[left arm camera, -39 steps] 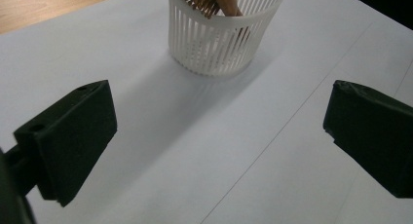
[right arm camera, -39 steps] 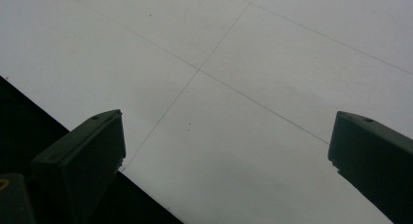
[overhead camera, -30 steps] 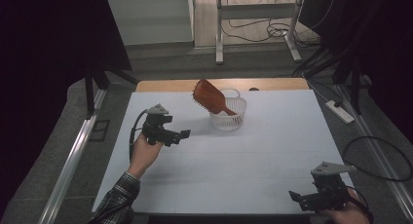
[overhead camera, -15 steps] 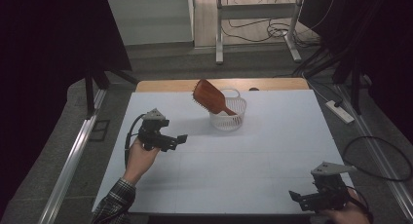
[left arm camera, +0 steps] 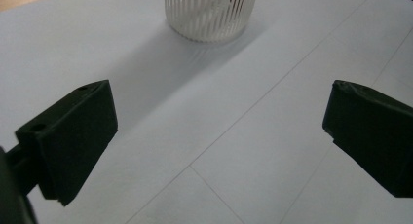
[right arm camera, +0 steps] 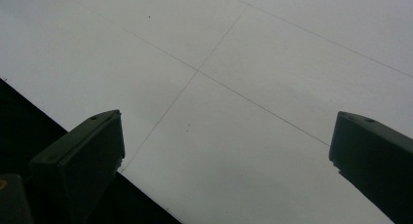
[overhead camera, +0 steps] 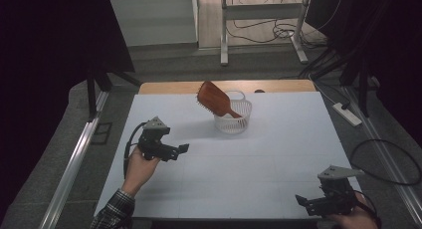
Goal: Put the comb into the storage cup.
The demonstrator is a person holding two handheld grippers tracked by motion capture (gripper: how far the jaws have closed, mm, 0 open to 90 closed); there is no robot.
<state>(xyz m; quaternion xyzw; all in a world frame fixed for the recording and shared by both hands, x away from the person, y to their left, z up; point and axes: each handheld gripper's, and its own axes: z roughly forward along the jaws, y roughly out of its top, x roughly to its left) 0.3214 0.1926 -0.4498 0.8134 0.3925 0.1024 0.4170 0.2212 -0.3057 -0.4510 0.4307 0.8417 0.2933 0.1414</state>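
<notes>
Leaning out of a small white slatted basket (overhead camera: 233,120), a reddish-brown paddle hairbrush (overhead camera: 214,98) rests with its handle down inside and its broad head tilted up and to the left, above the rim. I see the basket toward the far middle of the white tabletop (overhead camera: 278,154), and in my left gripper view its ribbed wall (left arm camera: 210,12) stands at the top, throwing a shadow toward me.

My left gripper (overhead camera: 180,149) is held in the left hand (overhead camera: 139,165) over the left part of the tabletop, aimed rightward, well short of the basket. Its fingers (left arm camera: 73,136) are spread wide with nothing between them, just bare tabletop with thin ruled lines. A checked sleeve (overhead camera: 112,214) shows at the bottom edge.

My right gripper (overhead camera: 303,203) sits low at the near right corner, pointing left, well apart from basket and brush. Its fingers (right arm camera: 83,156) are likewise wide apart and hold nothing; beneath them I see the tabletop's near edge and darkness beyond.

Past the tabletop lie a power strip (overhead camera: 347,114), loose cables (overhead camera: 383,162) on the floor, and metal frame legs (overhead camera: 224,30).
</notes>
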